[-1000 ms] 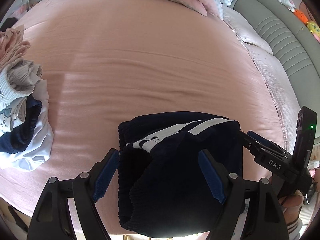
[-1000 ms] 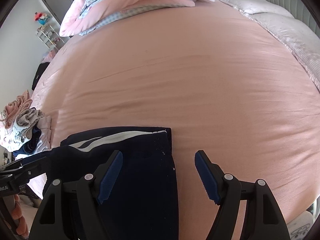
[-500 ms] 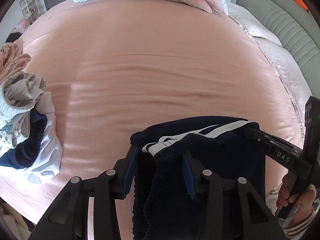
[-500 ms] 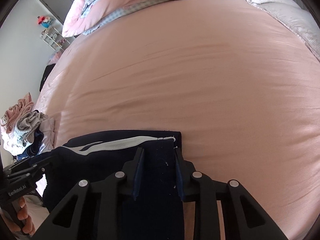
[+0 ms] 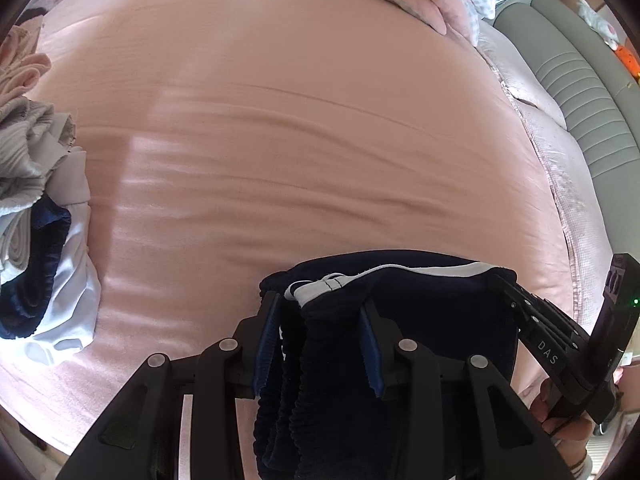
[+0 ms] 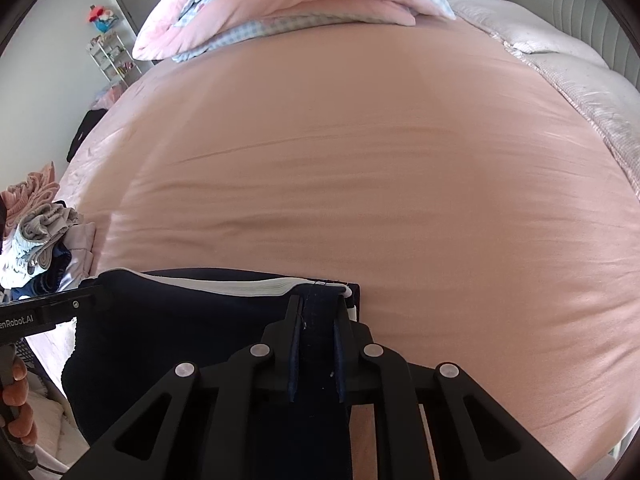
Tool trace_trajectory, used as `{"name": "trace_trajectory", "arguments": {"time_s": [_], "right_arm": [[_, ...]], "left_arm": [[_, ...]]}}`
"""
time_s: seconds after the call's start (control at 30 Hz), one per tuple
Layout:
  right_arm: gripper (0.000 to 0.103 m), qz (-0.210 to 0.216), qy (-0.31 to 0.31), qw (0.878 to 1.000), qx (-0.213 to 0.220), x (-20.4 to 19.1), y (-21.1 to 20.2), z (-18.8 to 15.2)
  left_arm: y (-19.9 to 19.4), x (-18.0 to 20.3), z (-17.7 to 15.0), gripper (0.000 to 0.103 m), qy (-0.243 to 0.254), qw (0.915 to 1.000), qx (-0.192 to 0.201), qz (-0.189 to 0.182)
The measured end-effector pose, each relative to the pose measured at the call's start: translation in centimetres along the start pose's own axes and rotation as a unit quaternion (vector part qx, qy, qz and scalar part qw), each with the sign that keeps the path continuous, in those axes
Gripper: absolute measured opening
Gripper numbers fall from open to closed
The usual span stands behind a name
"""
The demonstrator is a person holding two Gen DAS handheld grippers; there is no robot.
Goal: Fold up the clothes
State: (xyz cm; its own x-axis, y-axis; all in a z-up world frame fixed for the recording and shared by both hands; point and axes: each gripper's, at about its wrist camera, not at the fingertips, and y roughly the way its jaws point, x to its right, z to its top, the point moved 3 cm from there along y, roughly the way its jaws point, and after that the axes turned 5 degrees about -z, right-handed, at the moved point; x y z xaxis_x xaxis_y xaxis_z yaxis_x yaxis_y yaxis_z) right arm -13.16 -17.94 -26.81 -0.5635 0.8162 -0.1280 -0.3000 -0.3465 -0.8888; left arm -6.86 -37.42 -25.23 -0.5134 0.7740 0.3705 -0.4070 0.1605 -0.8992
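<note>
Both black two-finger grippers are clamped on the same dark navy garment with a white side stripe (image 5: 432, 312), which lies at the near edge of the pink bed (image 5: 304, 128). Between the blue pads of the left gripper (image 5: 320, 344) sits the gathered, ribbed end of the cloth, bunched thick so the jaws stand only partly closed around it. Over on the other side, the right gripper (image 6: 316, 344) has its jaws nearly together, pinching a flat navy strip just below the white stripe's corner. Ahead of both grippers the pink sheet stretches away, lightly creased. Far beyond them a folded pink and blue-checked quilt (image 6: 304, 4) rests on the bed. Off to the left of the left gripper lies a heap of mixed clothes (image 5: 36, 216), white, grey, pink and navy.
</note>
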Motion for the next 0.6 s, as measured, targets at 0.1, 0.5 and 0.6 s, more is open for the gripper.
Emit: {"name": "trace_trajectory", "arguments": {"time_s": [0.1,0.5,0.6], "right_arm": [[0.011,0.004,0.011,1.000,-0.016,0.3,1.4,0.0],[0.011,-0.032,-0.031,0.999,-0.012,-0.1,2.3,0.4],[0.012,-0.034,-0.036,0.999,-0.008,-0.1,2.0,0.4]], "left_arm": [[1.4,-0.5,0.1,0.037,-0.001,0.9996,-0.021,0.021],[3.7,-0.9,0.2,0.038,-0.001,0.9991,-0.023,0.035],[3.8,-0.6,0.0,0.041,0.006,0.9988,-0.024,0.042]]}}
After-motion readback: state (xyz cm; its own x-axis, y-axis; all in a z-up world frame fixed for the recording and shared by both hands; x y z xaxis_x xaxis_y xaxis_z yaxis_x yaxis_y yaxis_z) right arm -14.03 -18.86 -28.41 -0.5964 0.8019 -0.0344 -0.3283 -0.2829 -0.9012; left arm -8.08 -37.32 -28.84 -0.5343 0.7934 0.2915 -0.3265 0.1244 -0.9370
